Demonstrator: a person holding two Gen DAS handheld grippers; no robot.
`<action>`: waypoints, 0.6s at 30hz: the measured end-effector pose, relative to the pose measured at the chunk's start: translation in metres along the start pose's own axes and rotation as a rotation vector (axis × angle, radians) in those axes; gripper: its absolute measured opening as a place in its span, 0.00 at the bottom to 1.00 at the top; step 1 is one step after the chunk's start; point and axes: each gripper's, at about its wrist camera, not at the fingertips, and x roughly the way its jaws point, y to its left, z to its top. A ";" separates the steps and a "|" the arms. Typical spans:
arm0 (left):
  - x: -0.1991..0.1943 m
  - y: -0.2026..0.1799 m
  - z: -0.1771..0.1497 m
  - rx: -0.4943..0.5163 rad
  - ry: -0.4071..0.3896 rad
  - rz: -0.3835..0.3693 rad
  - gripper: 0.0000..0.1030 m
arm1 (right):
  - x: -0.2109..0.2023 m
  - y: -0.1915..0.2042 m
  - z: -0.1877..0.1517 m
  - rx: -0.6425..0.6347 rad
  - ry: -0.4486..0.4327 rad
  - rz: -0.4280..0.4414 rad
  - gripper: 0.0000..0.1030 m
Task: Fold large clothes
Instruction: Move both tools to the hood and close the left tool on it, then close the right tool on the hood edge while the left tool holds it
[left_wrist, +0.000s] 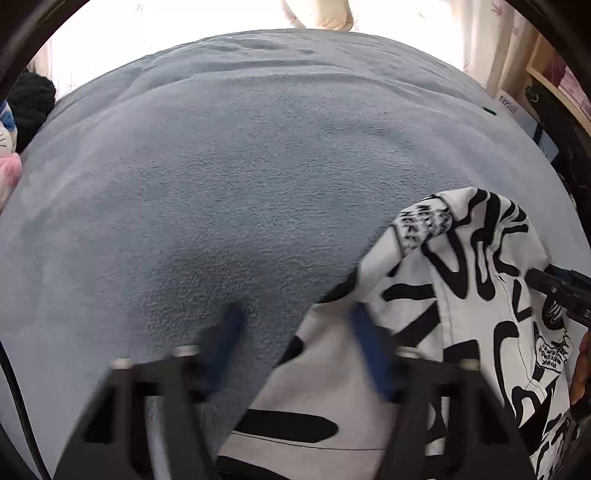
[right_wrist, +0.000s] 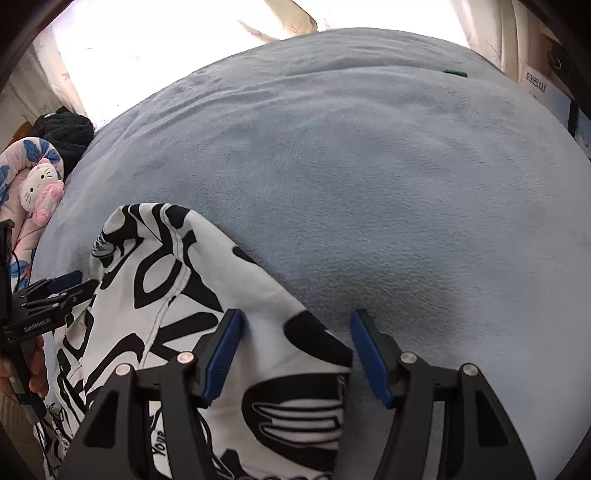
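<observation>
A white garment with a bold black print (left_wrist: 461, 295) lies bunched on the grey-blue fleece bed cover (left_wrist: 240, 166), at the lower right of the left wrist view. My left gripper (left_wrist: 295, 325) hangs over the garment's left edge. Its blue pads (left_wrist: 232, 325) stand apart with no cloth pinched between them, and they look blurred. In the right wrist view the garment (right_wrist: 177, 280) fills the lower left. My right gripper (right_wrist: 295, 332) is open, and a printed corner of the garment lies loose between its fingers. Each gripper shows at the edge of the other's view: the right gripper (left_wrist: 554, 291) and the left gripper (right_wrist: 62, 284).
The bed cover (right_wrist: 388, 184) stretches far ahead and to the right. At its left edge sit a white-and-pink plush toy (right_wrist: 38, 188), a pink floral cloth (right_wrist: 22, 155) and a black fuzzy item (right_wrist: 64, 129). A cardboard box (right_wrist: 535, 85) and curtains stand beyond the far right.
</observation>
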 end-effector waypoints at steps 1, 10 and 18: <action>0.000 0.000 0.000 0.005 -0.001 -0.014 0.04 | -0.001 0.003 0.000 -0.016 -0.001 0.003 0.30; -0.061 -0.011 -0.015 0.028 -0.064 0.037 0.00 | -0.076 0.021 -0.010 -0.102 -0.131 -0.063 0.05; -0.153 -0.014 -0.037 0.038 -0.119 0.039 0.00 | -0.175 0.048 -0.037 -0.198 -0.250 -0.065 0.04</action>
